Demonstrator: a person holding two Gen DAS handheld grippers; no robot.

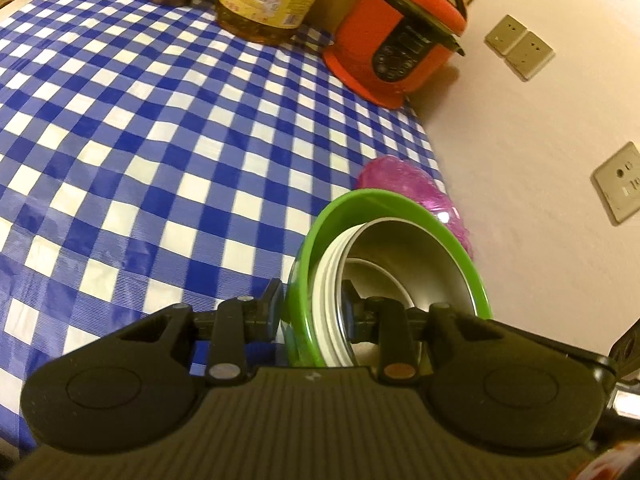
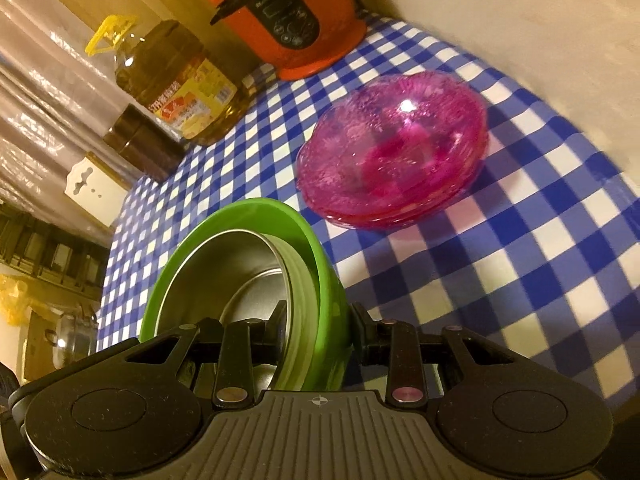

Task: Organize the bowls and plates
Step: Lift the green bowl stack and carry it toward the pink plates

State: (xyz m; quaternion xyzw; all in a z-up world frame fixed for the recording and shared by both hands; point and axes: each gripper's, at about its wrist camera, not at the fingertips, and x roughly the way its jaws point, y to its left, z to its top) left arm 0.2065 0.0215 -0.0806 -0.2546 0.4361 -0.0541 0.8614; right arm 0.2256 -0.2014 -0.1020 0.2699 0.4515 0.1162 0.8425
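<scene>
Grippers clamped on bowl stack

A blue and white checked tablecloth covers the table. At the back stands a red rice cooker close to the wall, and beside it a big bottle of yellow cooking oil with a yellow handle, then a dark brown jar. The pale wall has wall sockets on it.

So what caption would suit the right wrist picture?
Right gripper clamps the rim of a green bowl nested with a steel bowl, beside stacked pink plates.
</scene>
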